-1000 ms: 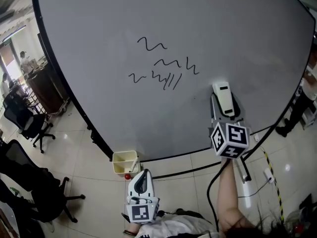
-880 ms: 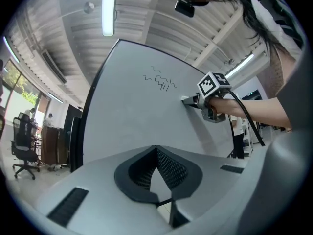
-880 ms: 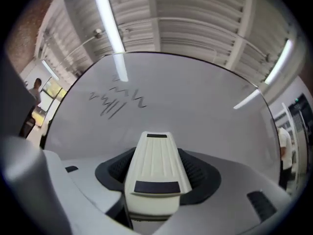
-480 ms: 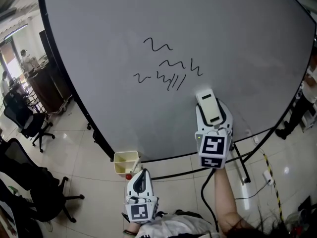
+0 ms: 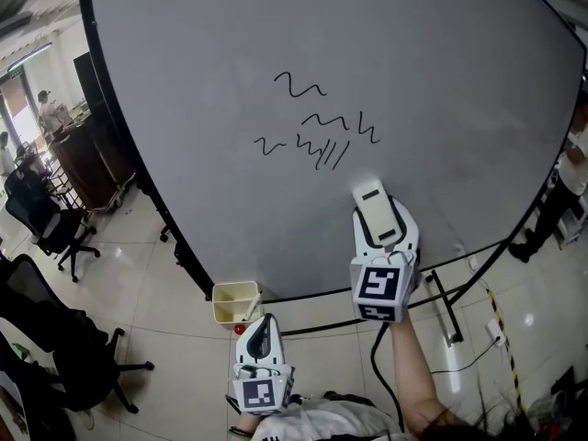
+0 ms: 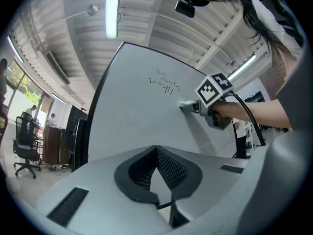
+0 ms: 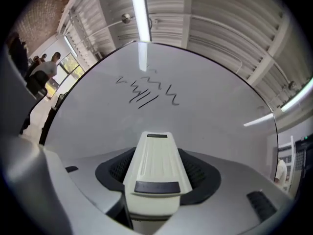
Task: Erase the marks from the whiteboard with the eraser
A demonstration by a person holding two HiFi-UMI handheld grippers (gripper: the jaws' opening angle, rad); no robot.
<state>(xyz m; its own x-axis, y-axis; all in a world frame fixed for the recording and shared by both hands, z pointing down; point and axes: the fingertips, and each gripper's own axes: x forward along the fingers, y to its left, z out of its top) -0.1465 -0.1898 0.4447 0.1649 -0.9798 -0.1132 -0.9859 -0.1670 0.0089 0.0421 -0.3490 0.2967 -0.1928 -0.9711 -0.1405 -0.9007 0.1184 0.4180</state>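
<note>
The big whiteboard [image 5: 441, 81] fills the head view, with black squiggles and strokes [image 5: 317, 127] near its middle. My right gripper [image 5: 380, 228] is shut on a cream eraser [image 5: 373, 211], held at the board below and right of the marks, apart from them. In the right gripper view the eraser [image 7: 156, 165] lies between the jaws, pointing at the marks [image 7: 146, 89] on the board [image 7: 215, 126]. My left gripper [image 5: 263, 327] hangs low near my body, shut with nothing in it. From the left gripper view, the pads [image 6: 168, 170] meet, and the marks [image 6: 165, 84] and right gripper [image 6: 195, 105] show beyond.
A pale yellow bin [image 5: 231, 301] stands on the tiled floor under the board's lower edge, a small red thing [image 5: 238, 327] beside it. Black office chairs [image 5: 46, 232] stand at the left. The board's stand foot [image 5: 446, 306] and a cable run at the right.
My right gripper has carried the eraser leftward and lower along the board, ending closer under the marks. The left gripper has stayed put.
</note>
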